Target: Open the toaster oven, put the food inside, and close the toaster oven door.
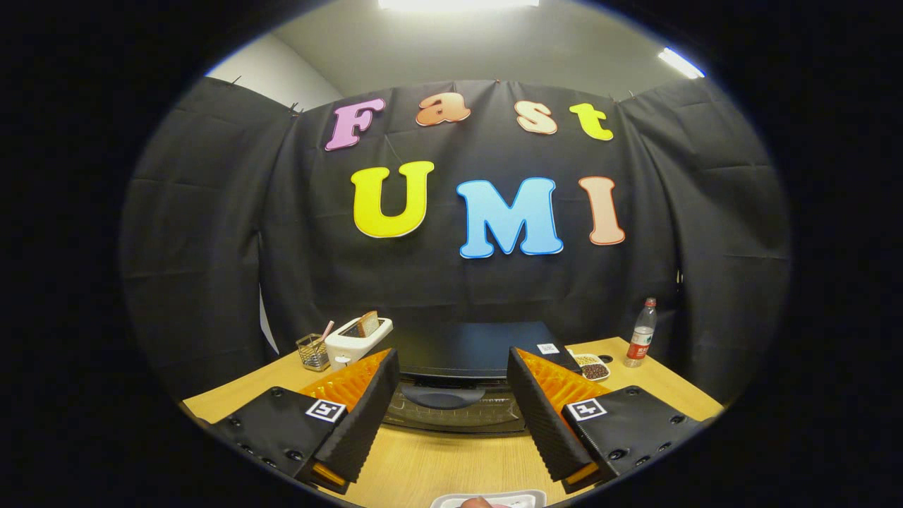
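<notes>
Nearest me a white tray [494,499] of food sits on the bench [451,466] under my jaws, which stand wide apart, gripping nothing; just ahead between them, the toaster oven [462,374], door closed; beyond it a white toaster [356,340]

Staged recording booth, not real kitchen: black cloth wall [451,282] pinned up behind wooden counter [451,466], bare room wall and ceiling strip lights [458,3] above. Kitchen props on counter: toaster oven [465,353], pop-up toaster [356,339], water bottle [642,333].
</notes>
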Demonstrator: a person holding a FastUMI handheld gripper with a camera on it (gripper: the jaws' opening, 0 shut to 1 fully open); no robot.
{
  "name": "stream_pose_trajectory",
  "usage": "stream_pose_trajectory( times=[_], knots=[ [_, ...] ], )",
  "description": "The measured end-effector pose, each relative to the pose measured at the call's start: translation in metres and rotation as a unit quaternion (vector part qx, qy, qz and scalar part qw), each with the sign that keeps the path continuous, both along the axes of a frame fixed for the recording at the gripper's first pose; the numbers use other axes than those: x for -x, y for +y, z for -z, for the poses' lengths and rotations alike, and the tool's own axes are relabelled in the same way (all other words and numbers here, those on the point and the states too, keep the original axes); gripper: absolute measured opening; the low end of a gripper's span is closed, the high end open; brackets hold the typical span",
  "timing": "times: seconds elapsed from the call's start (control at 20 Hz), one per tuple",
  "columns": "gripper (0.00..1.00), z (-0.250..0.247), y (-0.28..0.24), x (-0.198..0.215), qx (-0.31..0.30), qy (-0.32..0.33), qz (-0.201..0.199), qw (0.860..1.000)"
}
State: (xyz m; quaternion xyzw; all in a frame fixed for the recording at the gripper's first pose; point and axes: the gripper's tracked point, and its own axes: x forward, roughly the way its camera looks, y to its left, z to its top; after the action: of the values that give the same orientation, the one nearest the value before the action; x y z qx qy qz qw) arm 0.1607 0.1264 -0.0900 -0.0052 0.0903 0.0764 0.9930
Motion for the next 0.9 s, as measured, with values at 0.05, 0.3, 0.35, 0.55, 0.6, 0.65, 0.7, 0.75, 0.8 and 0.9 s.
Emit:
stream_pose_trajectory(
  times=[0.05,0.3,0.35,0.55,0.6,0.65,0.7,0.75,0.8,0.9],
  knots=[
    [0.98,0.006,0.003,-0.008,0.001,0.006,0.001,1.0],
    [0.98,0.034,0.015,-0.036,0.01,0.037,0.003,0.999],
    [0.98,0.04,0.017,-0.041,0.01,0.042,0.004,0.999],
    [0.98,0.058,0.021,-0.057,0.014,0.06,0.006,0.998],
    [0.98,0.063,0.021,-0.061,0.016,0.066,0.007,0.998],
    [0.98,0.069,0.021,-0.064,0.018,0.072,0.008,0.997],
    [0.98,0.073,0.02,-0.067,0.02,0.077,0.011,0.997],
    [0.98,0.079,0.021,-0.07,0.019,0.084,0.012,0.996],
    [0.98,0.082,0.023,-0.072,0.019,0.09,0.014,0.996],
    [0.98,0.089,0.024,-0.077,0.022,0.096,0.02,0.995]
  ],
)
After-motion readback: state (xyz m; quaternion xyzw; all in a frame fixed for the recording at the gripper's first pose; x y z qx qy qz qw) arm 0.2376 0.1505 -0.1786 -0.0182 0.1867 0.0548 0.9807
